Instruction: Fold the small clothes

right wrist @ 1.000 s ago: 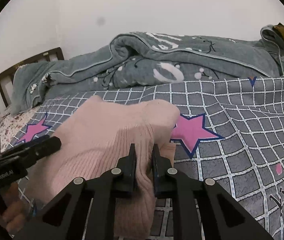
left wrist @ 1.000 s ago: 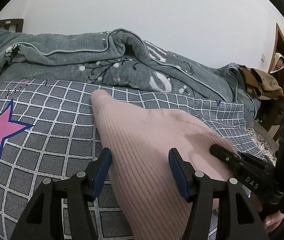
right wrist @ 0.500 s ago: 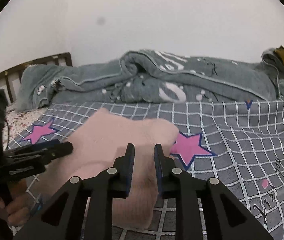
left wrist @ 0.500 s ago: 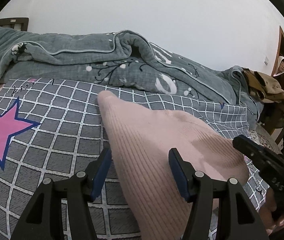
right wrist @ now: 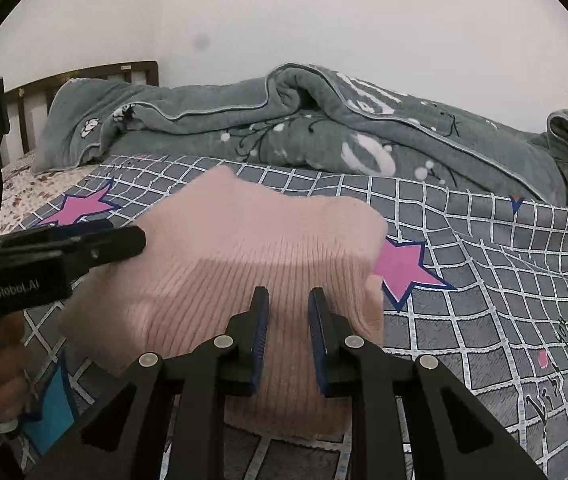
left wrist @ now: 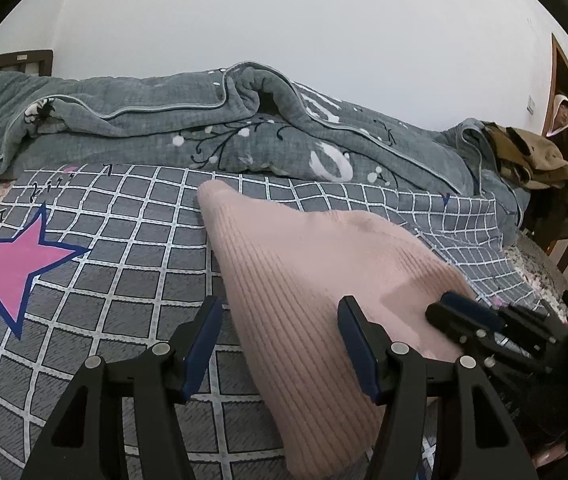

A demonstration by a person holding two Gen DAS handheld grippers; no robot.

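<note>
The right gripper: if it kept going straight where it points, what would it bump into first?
Most likely the pink knit garment, which lies directly ahead of the right gripper and between its parted fingers. The grey checked sheet lies underneath; depth is hard to judge.

Sweater (right wrist: 244, 256) lies on the checked sheet (right wrist: 483, 280), quilt (right wrist: 323, 120) seemingly bunched behind

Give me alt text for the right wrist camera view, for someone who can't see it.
A folded pink ribbed knit garment lies on a grey checked bedsheet with pink stars. The right gripper hovers over its near edge, jaws slightly apart, while the left gripper reaches in from the left. A rumpled grey quilt lies behind.
</note>
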